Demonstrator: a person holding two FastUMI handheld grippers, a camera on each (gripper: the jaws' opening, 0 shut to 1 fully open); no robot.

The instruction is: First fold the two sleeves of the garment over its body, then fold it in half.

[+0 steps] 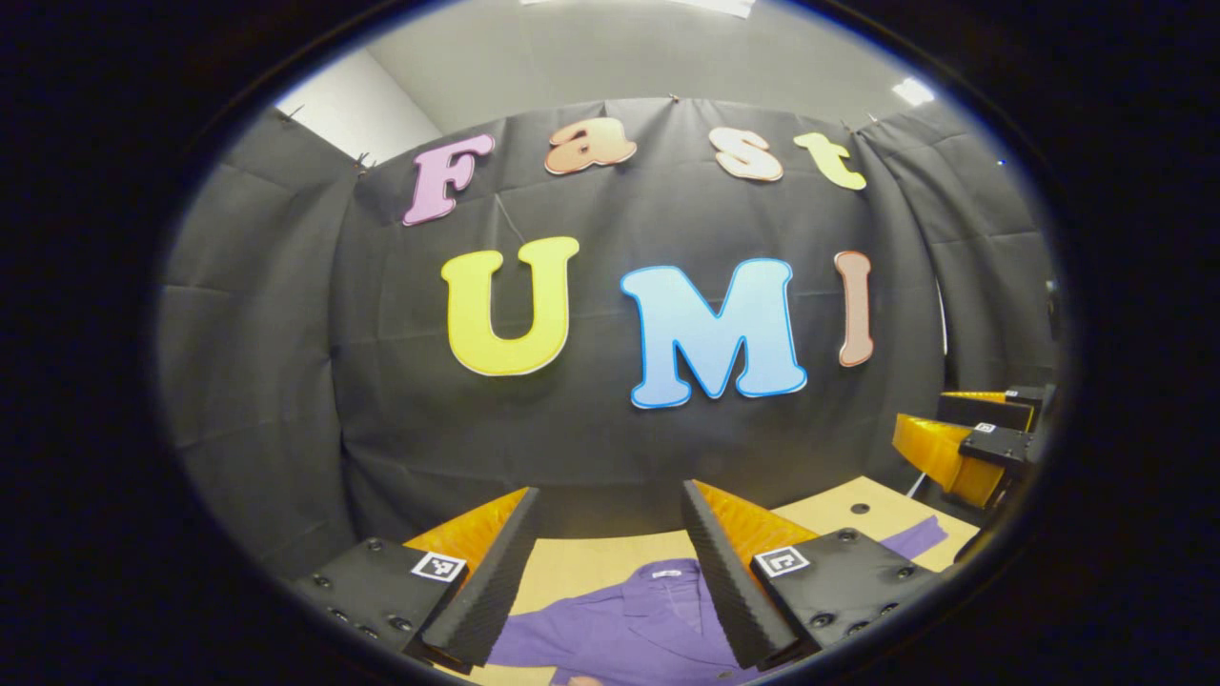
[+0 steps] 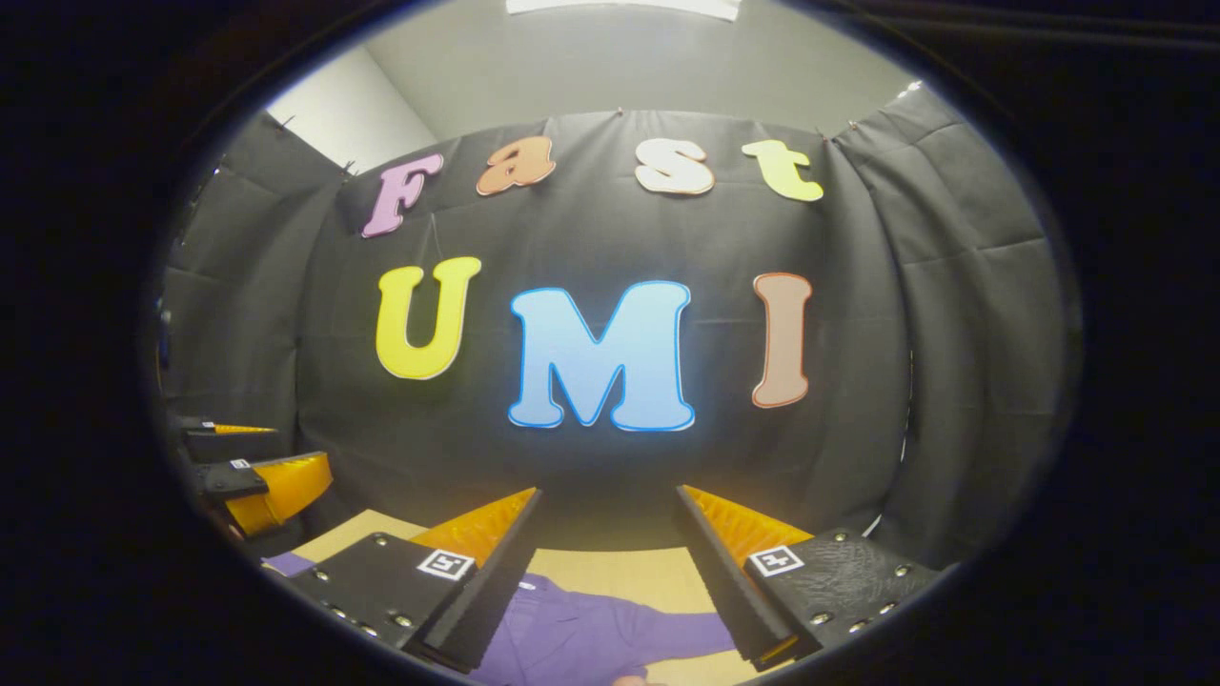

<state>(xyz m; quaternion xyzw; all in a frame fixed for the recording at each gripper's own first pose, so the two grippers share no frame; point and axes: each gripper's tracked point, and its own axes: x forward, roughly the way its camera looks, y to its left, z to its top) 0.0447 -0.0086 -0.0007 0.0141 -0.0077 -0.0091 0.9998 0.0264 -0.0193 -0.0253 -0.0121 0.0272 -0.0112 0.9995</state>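
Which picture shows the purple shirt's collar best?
The left gripper view: the purple shirt lies between the open tongs with its collar facing the camera. The right gripper view shows a sleeve and part of the body; its collar is barely visible.

Showing solid purple across the spread cloth garment (image 1: 634, 624), collar and sleeve alike, lying on a pale tan wooden tabletop (image 1: 863, 514). Wearing ribbed orange fingers with black pads and black plates carrying black-and-white square markers: left two-finger gripper (image 1: 610, 572), right two-finger gripper (image 2: 605, 572). Hanging behind, a plain black booth cloth (image 2: 953, 333).
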